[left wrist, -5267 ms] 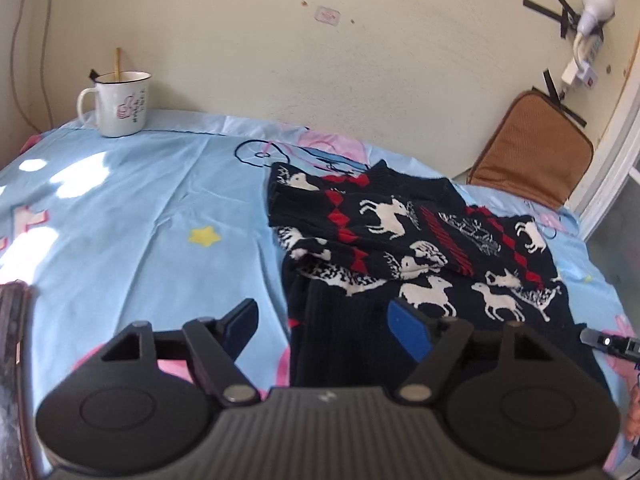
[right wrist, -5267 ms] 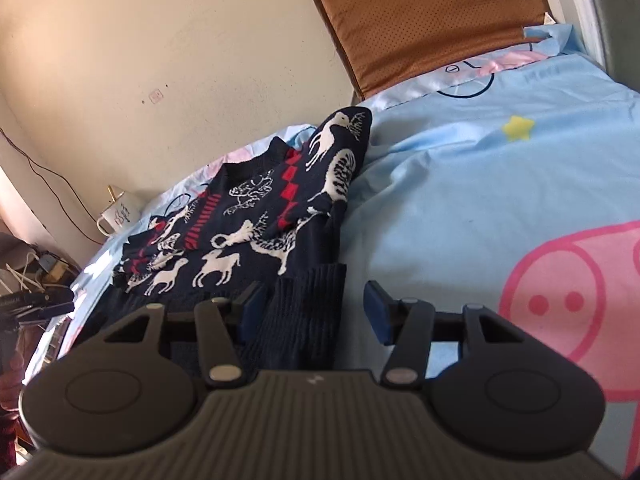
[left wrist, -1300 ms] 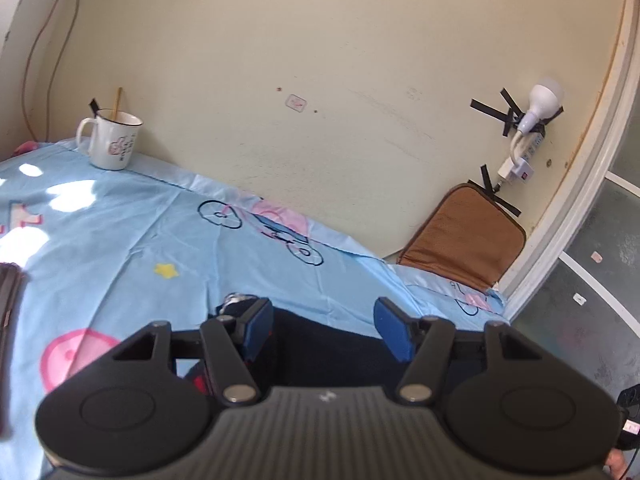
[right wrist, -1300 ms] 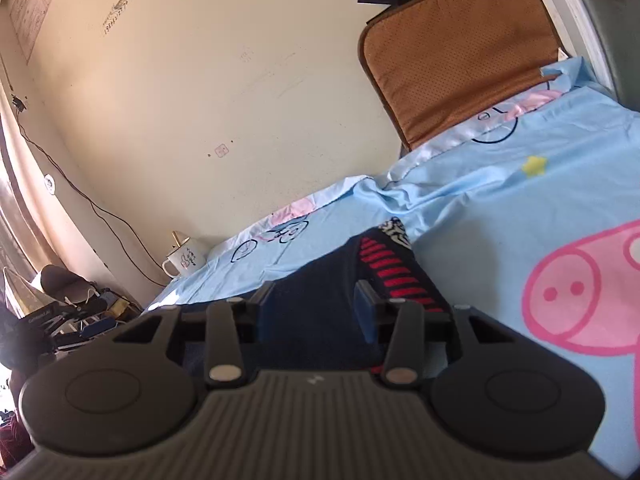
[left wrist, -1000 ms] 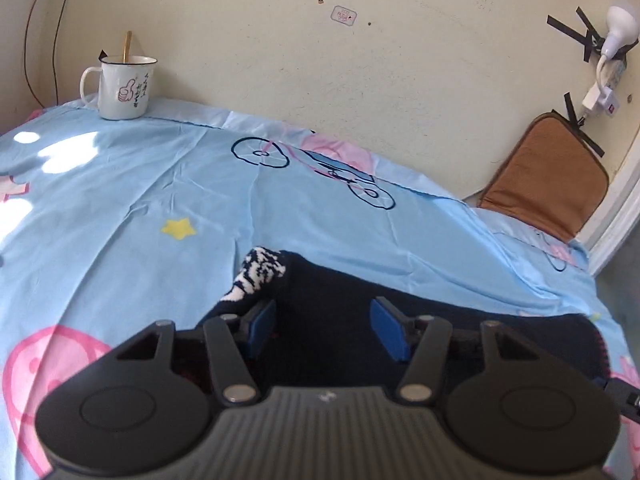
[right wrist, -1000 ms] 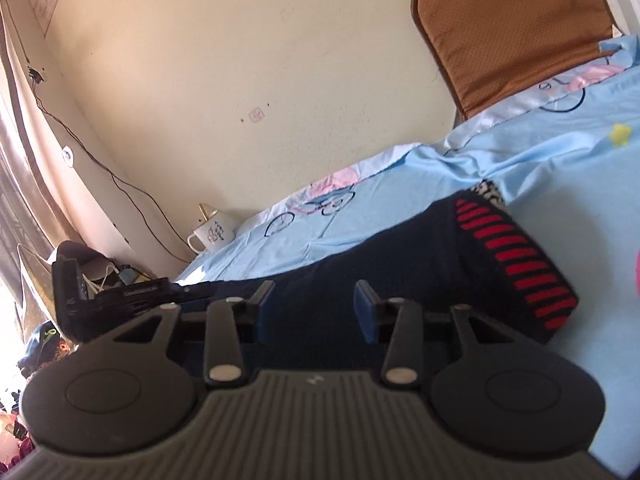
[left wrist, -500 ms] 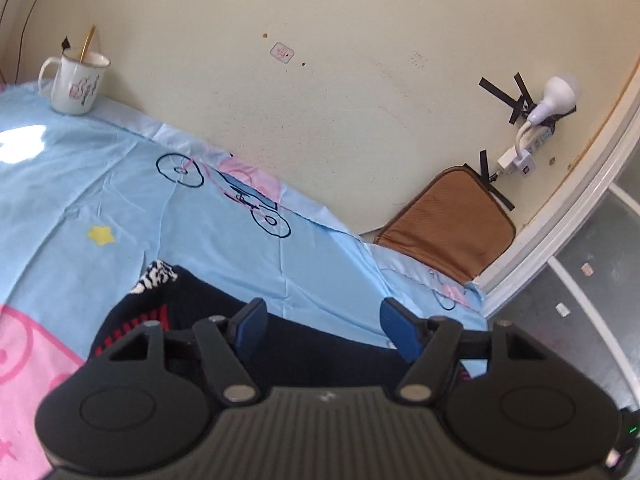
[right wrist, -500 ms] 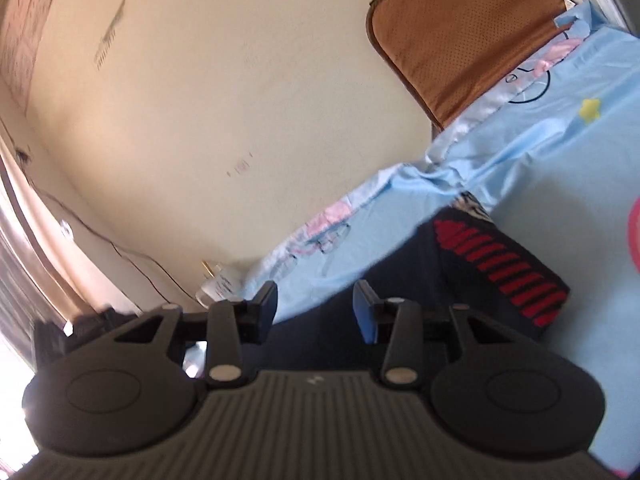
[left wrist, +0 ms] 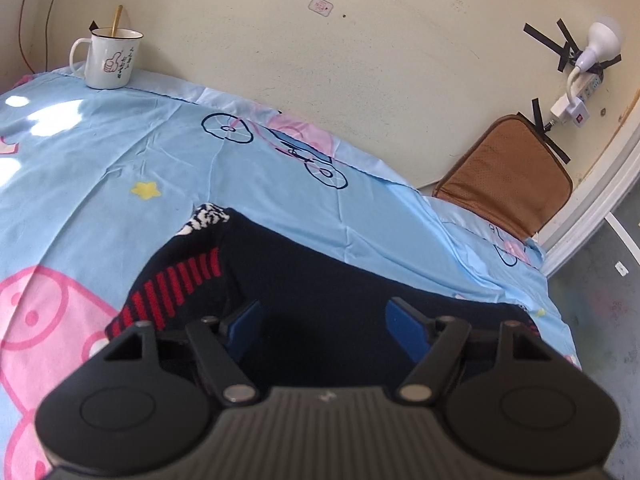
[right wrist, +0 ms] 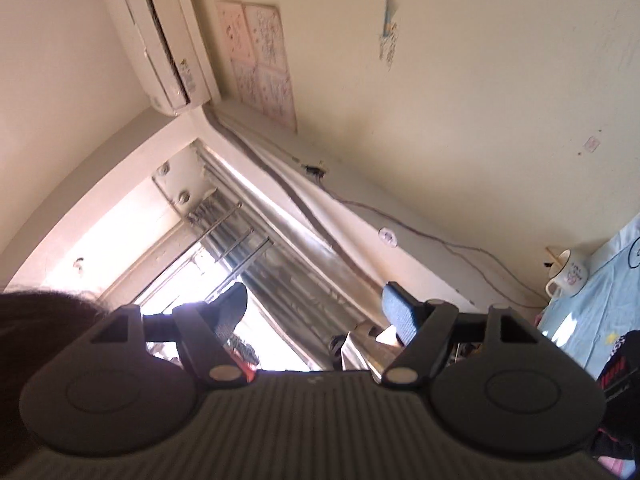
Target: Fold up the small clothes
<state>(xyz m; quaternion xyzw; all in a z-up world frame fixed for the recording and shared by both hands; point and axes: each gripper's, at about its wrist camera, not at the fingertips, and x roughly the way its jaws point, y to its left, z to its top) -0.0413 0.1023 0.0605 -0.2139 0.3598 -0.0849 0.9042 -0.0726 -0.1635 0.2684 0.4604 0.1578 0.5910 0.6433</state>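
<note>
Sweater [left wrist: 340,292] lies folded on the bed [left wrist: 120,152], dark back side up, red-striped cuff and a bit of white pattern poking out at its left end.

Left wrist view: our left hand-held gripper [left wrist: 325,320] hovers just over the sweater with its blue pads [left wrist: 404,330] well apart. Its jaws have just been opening, and nothing is pinched between them now; the knit only shows underneath. A second ago those pads sat closer together at the fabric, and several seconds back the deer-pattern front was still spread open. So we read the fold as laid down and let go. Mug [left wrist: 108,60] stands far off at the wall edge, brown cushion [left wrist: 504,172] at the other corner.

Right wrist view: our right hand-held gripper [right wrist: 316,312] points up at the wall, AC unit [right wrist: 160,36] and window; its jaws have just been opening and hold nothing. Half a second ago it still looked along the sweater. The sweater [right wrist: 624,364] is now only a sliver at the lower right edge.

We judge this fold done, both hands free. Another fold or a smoothing pass may be left; we can't tell the bundle's full shape from here.
</note>
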